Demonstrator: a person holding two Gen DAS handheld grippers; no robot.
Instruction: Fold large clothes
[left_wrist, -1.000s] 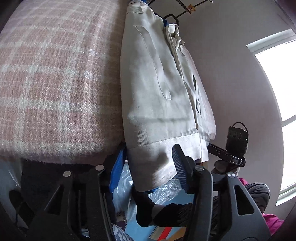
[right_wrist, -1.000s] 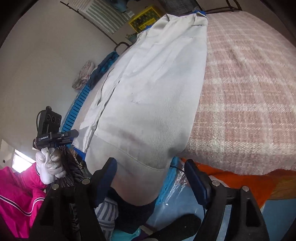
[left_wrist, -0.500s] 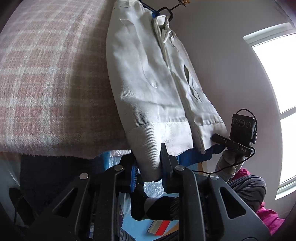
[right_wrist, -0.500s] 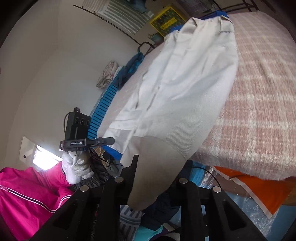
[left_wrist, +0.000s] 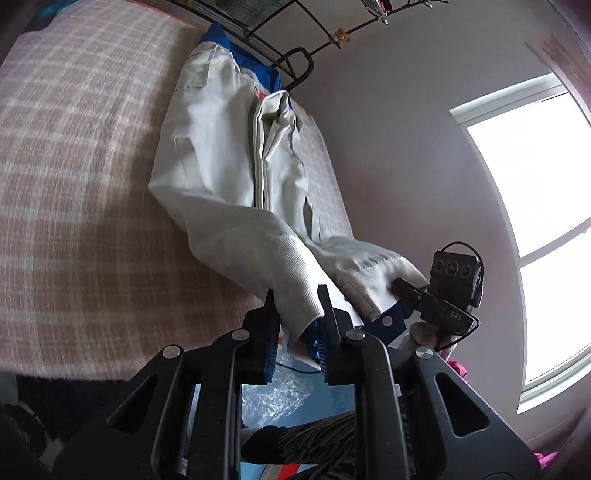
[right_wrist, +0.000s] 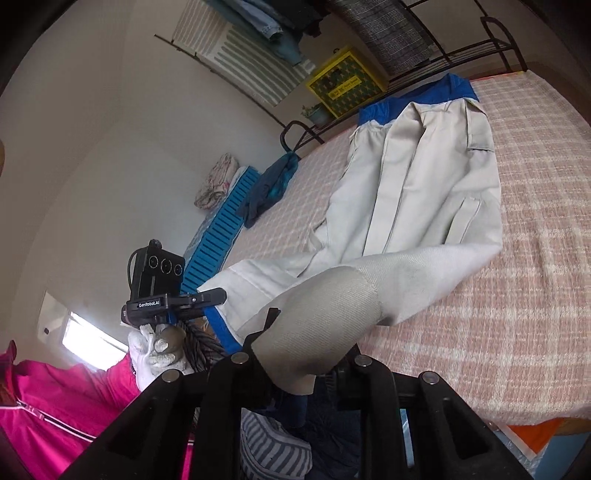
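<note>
The beige jacket (left_wrist: 229, 177) lay lengthwise on the plaid bed (left_wrist: 74, 184), centre frame; left gripper (left_wrist: 295, 314) and right gripper (right_wrist: 306, 332) had just clenched on its hem corners. Folding had barely begun.

Across my right view the plaid blanket (right_wrist: 517, 295) fills the right side. At upper centre I see a yellow box (right_wrist: 345, 83), with striped cloth (right_wrist: 240, 55) to its left. A blue slatted crate (right_wrist: 218, 236) runs down the middle left, a teal garment (right_wrist: 275, 177) above it. In my left view a bright window (left_wrist: 535, 221) fills the right edge.
</note>
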